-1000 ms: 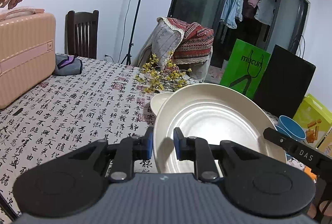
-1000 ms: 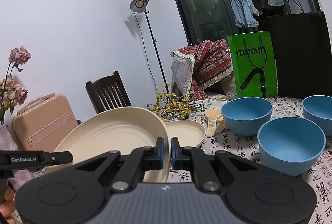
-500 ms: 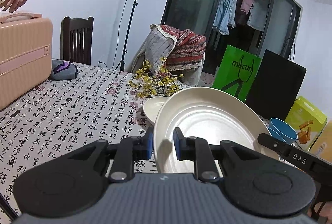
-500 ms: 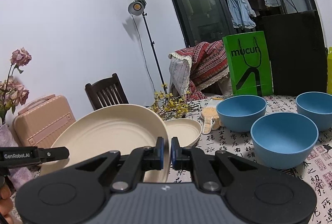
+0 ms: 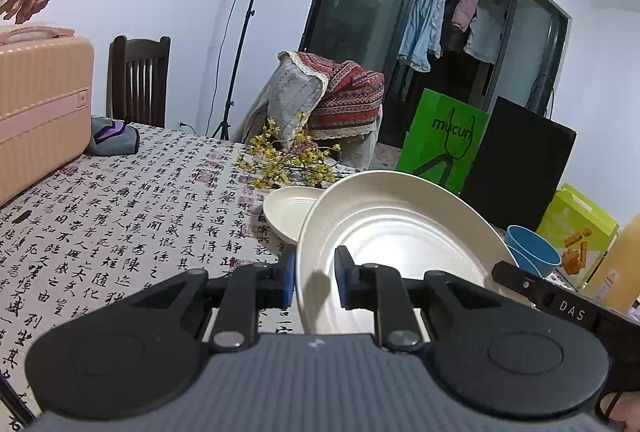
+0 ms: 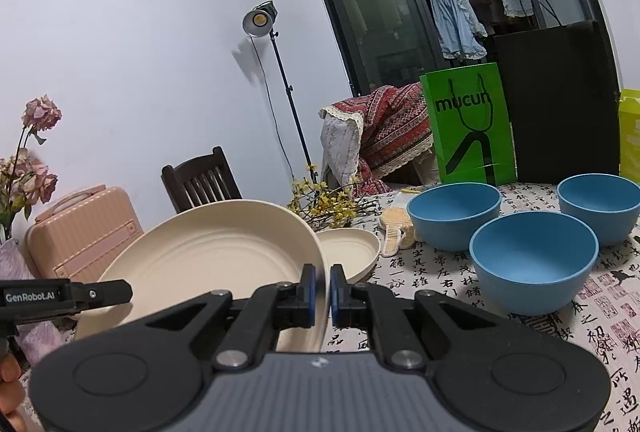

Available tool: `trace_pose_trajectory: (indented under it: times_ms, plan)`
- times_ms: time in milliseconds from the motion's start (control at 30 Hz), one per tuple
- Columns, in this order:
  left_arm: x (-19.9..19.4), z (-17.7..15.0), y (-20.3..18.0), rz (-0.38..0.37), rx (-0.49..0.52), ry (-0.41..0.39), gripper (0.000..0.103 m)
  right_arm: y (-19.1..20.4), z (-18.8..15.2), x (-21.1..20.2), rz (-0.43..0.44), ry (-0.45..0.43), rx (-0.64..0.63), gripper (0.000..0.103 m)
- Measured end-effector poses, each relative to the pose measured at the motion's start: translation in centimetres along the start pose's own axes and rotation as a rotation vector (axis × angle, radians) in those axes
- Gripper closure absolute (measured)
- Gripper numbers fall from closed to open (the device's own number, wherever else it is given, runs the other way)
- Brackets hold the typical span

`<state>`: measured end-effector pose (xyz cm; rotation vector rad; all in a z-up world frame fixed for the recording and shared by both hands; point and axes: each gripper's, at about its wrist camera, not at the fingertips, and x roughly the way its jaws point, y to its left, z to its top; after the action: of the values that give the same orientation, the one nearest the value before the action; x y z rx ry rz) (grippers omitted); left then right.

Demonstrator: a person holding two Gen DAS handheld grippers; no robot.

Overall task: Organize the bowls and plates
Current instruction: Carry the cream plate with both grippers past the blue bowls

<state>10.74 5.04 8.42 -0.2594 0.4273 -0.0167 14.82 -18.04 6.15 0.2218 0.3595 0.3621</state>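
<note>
A large cream plate (image 5: 400, 232) hangs tilted above the table, held at two opposite rims. My left gripper (image 5: 315, 274) is shut on its near left rim. My right gripper (image 6: 322, 288) is shut on the right rim of the same large plate (image 6: 216, 252). A smaller cream plate (image 5: 288, 208) lies on the tablecloth just behind it, also seen in the right wrist view (image 6: 348, 248). Three blue bowls (image 6: 452, 212) (image 6: 532, 260) (image 6: 596, 204) stand upright to the right; only one blue bowl (image 5: 532, 248) shows in the left wrist view.
A pink suitcase (image 5: 36, 112) stands at the table's left end. Yellow flower twigs (image 5: 288, 160) lie behind the small plate, and a woven item (image 6: 396, 228) lies by the bowls. A green bag (image 6: 468, 128), black bag (image 6: 560, 100) and yellow box (image 5: 576, 232) line the far edge.
Both grippers keep their hold on the large plate, which has drifted slightly across the table. The bowls and small plate sit a little further left in the right wrist view.
</note>
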Motion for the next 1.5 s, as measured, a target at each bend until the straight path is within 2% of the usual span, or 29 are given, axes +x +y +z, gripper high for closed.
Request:
trace_pose_trajectory:
  times_ms: [400, 867, 1500]
  plan:
    - [-1.0, -0.5, -1.0, -0.021, 0.024, -0.035, 0.084, -0.5, -0.6, -1.6, -0.007, -0.035, 0.021, 0.095]
    - [-1.1, -1.7, -2.4, -0.041, 0.039, -0.041, 0.084, -1.9, -1.2, -3.6, -0.016, -0.077, 0.04, 0.095]
    - [-1.1, -3.1, -4.3, -0.078, 0.103, -0.121, 0.084, -2.9, -2.6, -5.9, -0.062, -0.147, 0.033, 0.095]
